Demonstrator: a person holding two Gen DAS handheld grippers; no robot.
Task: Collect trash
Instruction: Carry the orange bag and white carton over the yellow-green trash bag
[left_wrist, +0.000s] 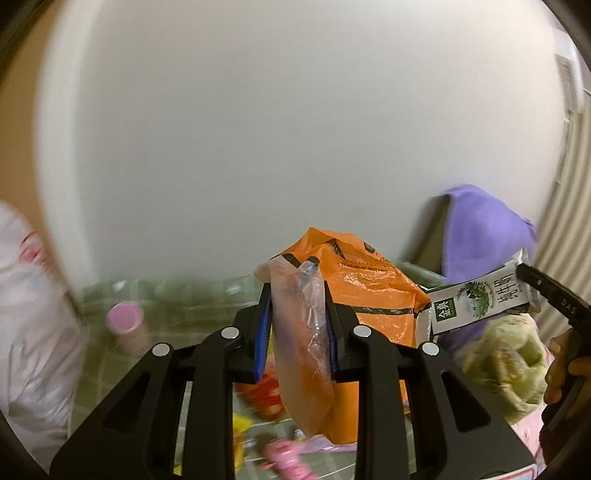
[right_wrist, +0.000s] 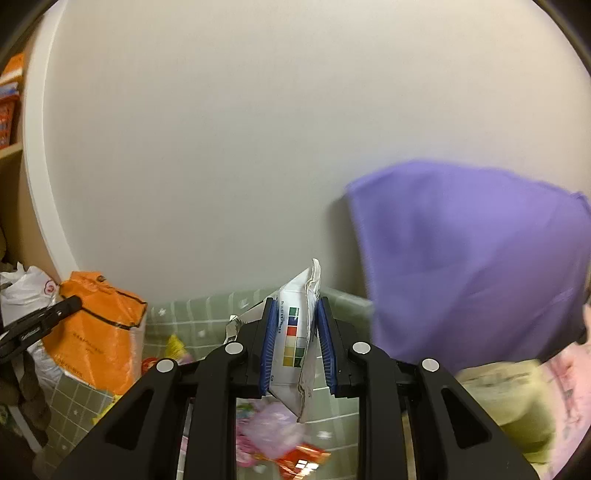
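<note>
**Two wrist views, tilted down at one wall**

Each fisheye camera sits just behind its own gripper's fingers and looks forward along them, angled somewhat downward, close to a pale wall (left_wrist: 277, 129). The left wrist view faces the orange bag (left_wrist: 373, 295) nearby, with the right gripper (left_wrist: 524, 275) entering at its right edge. The right wrist view has the same orange bag at its left. Both share the wall, the green checked cloth (right_wrist: 207, 314) and the purple cloth (right_wrist: 480, 266).
</note>
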